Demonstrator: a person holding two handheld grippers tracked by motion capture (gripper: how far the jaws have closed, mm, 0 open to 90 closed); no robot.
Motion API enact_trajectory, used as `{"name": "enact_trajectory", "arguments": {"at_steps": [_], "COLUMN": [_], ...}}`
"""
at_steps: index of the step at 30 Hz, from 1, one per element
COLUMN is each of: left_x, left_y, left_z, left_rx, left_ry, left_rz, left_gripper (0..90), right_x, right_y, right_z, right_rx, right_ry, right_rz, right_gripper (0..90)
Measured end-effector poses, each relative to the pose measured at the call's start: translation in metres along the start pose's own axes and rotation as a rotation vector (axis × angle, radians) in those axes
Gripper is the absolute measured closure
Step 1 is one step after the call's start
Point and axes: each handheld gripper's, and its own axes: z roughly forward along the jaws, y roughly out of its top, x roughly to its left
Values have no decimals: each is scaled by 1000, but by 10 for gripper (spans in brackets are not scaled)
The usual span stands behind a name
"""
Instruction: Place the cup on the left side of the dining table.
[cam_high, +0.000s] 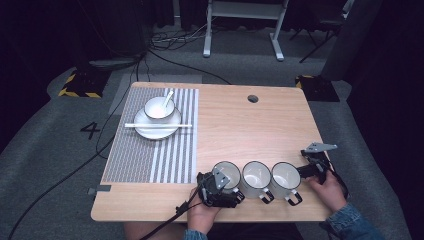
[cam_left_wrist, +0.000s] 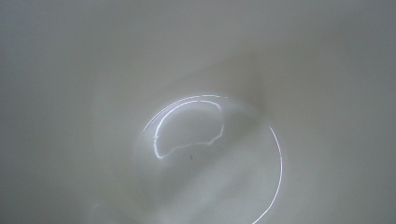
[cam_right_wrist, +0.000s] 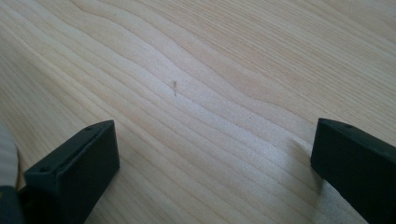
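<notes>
Three white mugs with dark rims stand in a row near the table's front edge: the left mug, the middle mug and the right mug. My left gripper sits over the near rim of the left mug, and its jaws are hidden there. The left gripper view looks straight down into that mug's glossy white inside. My right gripper rests just right of the right mug. It is open over bare wood, with a white mug edge at its left.
A striped placemat covers the table's left side. At its far end a white bowl with a spoon sits on a plate, with chopsticks laid across. A cable hole is at the back.
</notes>
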Motion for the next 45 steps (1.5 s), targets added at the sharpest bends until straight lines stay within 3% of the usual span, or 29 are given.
{"name": "enact_trajectory", "arguments": {"at_steps": [4,13,19,23,27,30,32,45], "left_x": [-1,-6,-8,-7,-4,2,9,23], "left_y": [0,-2,-3,-3,1,3,5,11], "left_z": [0,-3,-10,-15,-23,-31,-40,-62], "left_rx": [16,-10,-60,-100,-136,-161,-203,-283], "left_ry": [3,35,67,65,93,97,93,150], "left_rz": [-41,-25,9,-37,-52,-70,-88,-114], "left_gripper": [25,36,36,36,36,35,34,32], "right_x": [0,0,-1,0,-1,0,-1,0], "right_y": [0,0,0,0,0,0,0,0], "right_z": [0,0,0,0,0,0,0,0], "right_rx": [-1,0,-1,1,0,1,0,1], "right_ry": [0,-1,-1,-1,-1,-1,-1,-1], "right_rz": [-4,-2,-7,-3,-5,-3,-6,-2], "right_gripper": [12,12,12,13,13,12,12,12]}}
